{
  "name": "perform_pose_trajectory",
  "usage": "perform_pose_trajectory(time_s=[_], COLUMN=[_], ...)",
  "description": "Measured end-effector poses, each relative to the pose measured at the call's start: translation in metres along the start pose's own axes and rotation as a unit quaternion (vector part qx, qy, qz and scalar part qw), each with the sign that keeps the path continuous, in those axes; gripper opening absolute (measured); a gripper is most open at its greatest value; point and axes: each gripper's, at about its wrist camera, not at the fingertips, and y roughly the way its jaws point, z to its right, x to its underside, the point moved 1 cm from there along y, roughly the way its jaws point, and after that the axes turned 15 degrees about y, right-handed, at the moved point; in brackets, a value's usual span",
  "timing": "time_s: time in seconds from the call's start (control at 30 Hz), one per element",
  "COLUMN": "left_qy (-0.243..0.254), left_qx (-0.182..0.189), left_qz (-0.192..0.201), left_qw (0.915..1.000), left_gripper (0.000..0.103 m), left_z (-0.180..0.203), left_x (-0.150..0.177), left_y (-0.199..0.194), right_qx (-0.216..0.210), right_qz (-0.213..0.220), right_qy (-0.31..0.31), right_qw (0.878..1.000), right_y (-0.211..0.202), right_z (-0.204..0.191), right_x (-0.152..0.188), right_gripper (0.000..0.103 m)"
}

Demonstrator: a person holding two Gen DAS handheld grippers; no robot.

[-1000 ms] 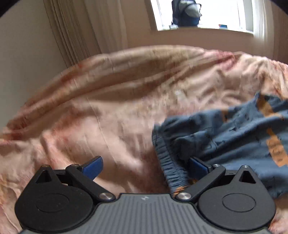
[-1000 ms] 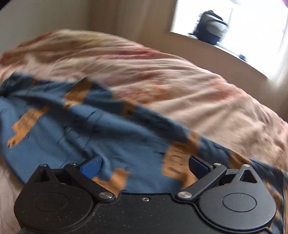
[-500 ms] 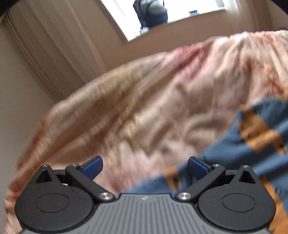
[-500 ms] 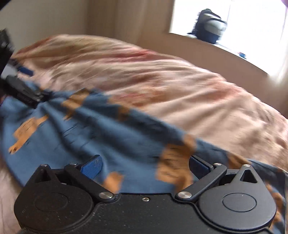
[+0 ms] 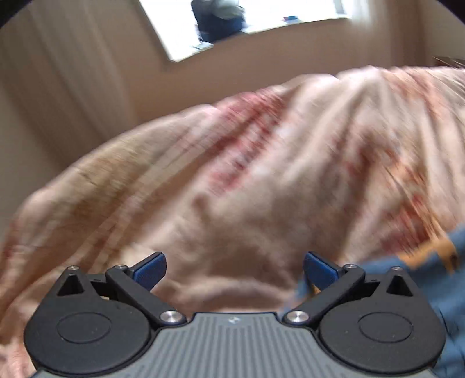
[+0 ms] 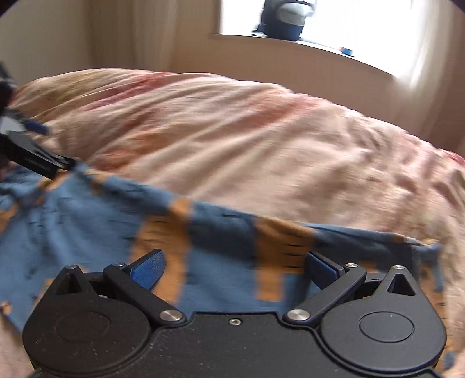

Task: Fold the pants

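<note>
The blue pants (image 6: 96,232) with orange patches lie spread on a pink patterned bedspread (image 6: 232,130). My right gripper (image 6: 232,270) is open just above them, its blue pads wide apart over the cloth and gripping nothing. My left gripper (image 5: 235,270) is also open, with only bedspread (image 5: 261,174) between its fingers. In its view the pants (image 5: 430,293) show only at the lower right, beside the right finger. The right wrist view shows the left gripper (image 6: 32,154) at the far left edge, at the pants' far corner. Both views are blurred.
A wall and a windowsill with a dark backpack (image 6: 284,20) run behind the bed. Pale curtains (image 5: 72,72) hang at the left. The bedspread extends well beyond the pants toward the window.
My left gripper has swung left off the pants' waistband, so the pants slid to the lower right of its view. It has come into the right view's left edge. Both stayed open.
</note>
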Motion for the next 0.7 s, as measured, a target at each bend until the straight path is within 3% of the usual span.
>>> perform_pose_trajectory(time_s=[0.03,0.07,0.13,0.2,0.37,0.43,0.57,0.63,0.7], left_qy=[0.000,-0.001,-0.016,-0.029,-0.017,0.003,0.071,0.115,0.155], left_qx=[-0.018,-0.009,0.043,0.111,0.285,0.328,0.353,0.334,0.291], left_qz=[0.005,0.022,0.059,0.092,0.127,0.130,0.127,0.117,0.090], left_qw=[0.9998,0.9997,0.9972,0.9891,0.9500,0.9357,0.9243,0.9281,0.9398], left_gripper=[0.103,0.103,0.103,0.103,0.103,0.103,0.103,0.103,0.103], left_z=[0.000,0.001,0.007,0.022,0.101,0.142,0.221,0.252,0.277], left_x=[-0.006,-0.012,-0.025,-0.041,-0.094,-0.113,-0.145,-0.156,-0.161], left_y=[-0.009,-0.019,-0.041,-0.060,-0.081,-0.083,-0.081,-0.078,-0.068], right_qx=[-0.006,-0.017,-0.040,-0.060,-0.088,-0.116,-0.166,-0.192,-0.208], right_qz=[0.007,0.014,0.030,0.047,0.036,0.029,0.011,0.007,0.005], right_qy=[0.017,0.035,0.078,0.105,0.173,0.220,0.287,0.319,0.344], right_qw=[1.000,0.999,0.996,0.992,0.980,0.968,0.943,0.928,0.916], right_y=[-0.007,-0.015,-0.036,-0.057,-0.088,-0.091,-0.081,-0.071,-0.064], right_z=[0.013,0.028,0.059,0.088,0.164,0.194,0.232,0.241,0.244], right_x=[-0.005,-0.009,-0.013,-0.012,0.020,0.034,0.054,0.063,0.069], right_gripper=[0.102,0.102,0.102,0.102,0.099,0.085,0.070,0.063,0.056])
